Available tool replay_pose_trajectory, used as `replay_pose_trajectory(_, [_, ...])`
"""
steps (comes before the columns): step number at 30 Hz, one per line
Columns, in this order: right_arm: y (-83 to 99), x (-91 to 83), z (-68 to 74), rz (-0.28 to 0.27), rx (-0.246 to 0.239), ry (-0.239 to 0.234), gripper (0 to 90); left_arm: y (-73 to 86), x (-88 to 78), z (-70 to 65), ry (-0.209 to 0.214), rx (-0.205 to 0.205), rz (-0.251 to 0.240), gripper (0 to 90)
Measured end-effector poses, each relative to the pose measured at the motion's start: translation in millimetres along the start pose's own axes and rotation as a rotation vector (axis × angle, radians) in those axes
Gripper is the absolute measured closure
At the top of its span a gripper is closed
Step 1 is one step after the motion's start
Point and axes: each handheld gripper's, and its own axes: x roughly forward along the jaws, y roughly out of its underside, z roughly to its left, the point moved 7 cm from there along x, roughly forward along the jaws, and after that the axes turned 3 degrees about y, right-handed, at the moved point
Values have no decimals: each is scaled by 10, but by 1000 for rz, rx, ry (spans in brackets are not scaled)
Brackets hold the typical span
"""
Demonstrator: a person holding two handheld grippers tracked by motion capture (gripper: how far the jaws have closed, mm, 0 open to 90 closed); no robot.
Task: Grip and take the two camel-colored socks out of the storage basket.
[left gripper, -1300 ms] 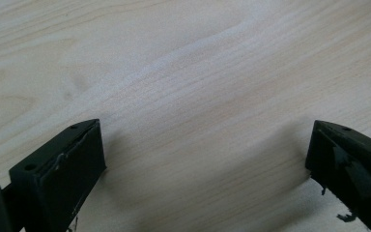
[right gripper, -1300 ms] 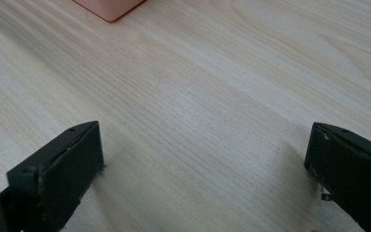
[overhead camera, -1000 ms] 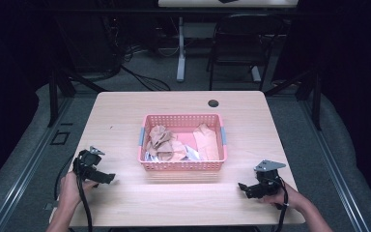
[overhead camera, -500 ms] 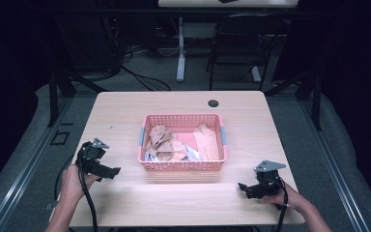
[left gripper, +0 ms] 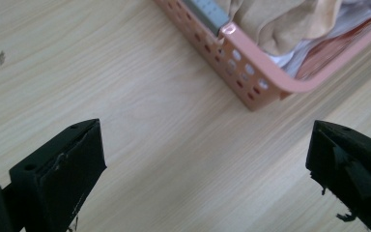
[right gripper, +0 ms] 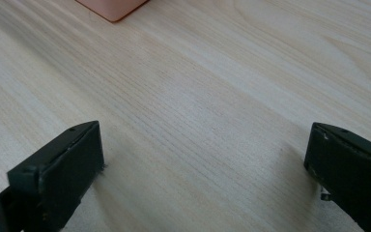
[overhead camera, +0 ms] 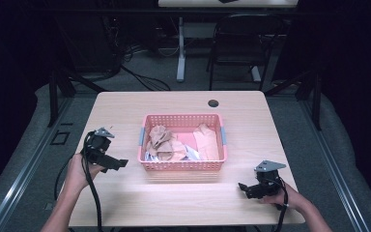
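A pink plastic basket [overhead camera: 182,166] stands at the middle of the table and holds crumpled tan cloths [overhead camera: 163,143] and a pink piece. My left gripper [overhead camera: 120,163] hovers just left of the basket, jaws wide open and empty, pointing at its near left corner [left gripper: 251,92]. Tan cloth [left gripper: 280,24] bulges over that rim in the left gripper view. My right gripper [overhead camera: 242,187] rests low near the table's front right, open with nothing between its jaws, over bare wood. A corner of the basket [right gripper: 111,8] peeks in at the top of the right gripper view.
The light wooden table [overhead camera: 125,111] has a round black cable hole [overhead camera: 213,103] at the back. A black chair [overhead camera: 236,43] and desk legs stand beyond the far edge. Cables trail from both grippers over the front edge.
My left gripper has lifted and moved right and away from me, toward the basket's left side. The right gripper has stayed where it was.
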Motion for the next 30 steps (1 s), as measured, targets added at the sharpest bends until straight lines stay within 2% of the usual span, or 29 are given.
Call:
replay_pose_trajectory(11, [-3,4,8,-3,-6,-8,0,-456,0,-171,13,78,9,0])
replay_pose_trajectory(14, [-7,10,14,-7,-5,-13,0,-557,21,-188,20,82,4,0])
replay_pose_trajectory(19, [-8,10,15,-1,-8,-17,0,-693,80,-198,3,103,6,0])
replay_pose_trajectory(21, [-7,9,14,0,-9,-15,0,-752,116,-216,13,100,2,0])
replay_pose_trajectory(24, [-7,8,14,0,-8,-14,0,-834,186,-233,1,109,10,0])
replay_pose_trajectory(30, [-7,10,15,-2,-6,-14,0,-977,329,-272,2,122,18,0])
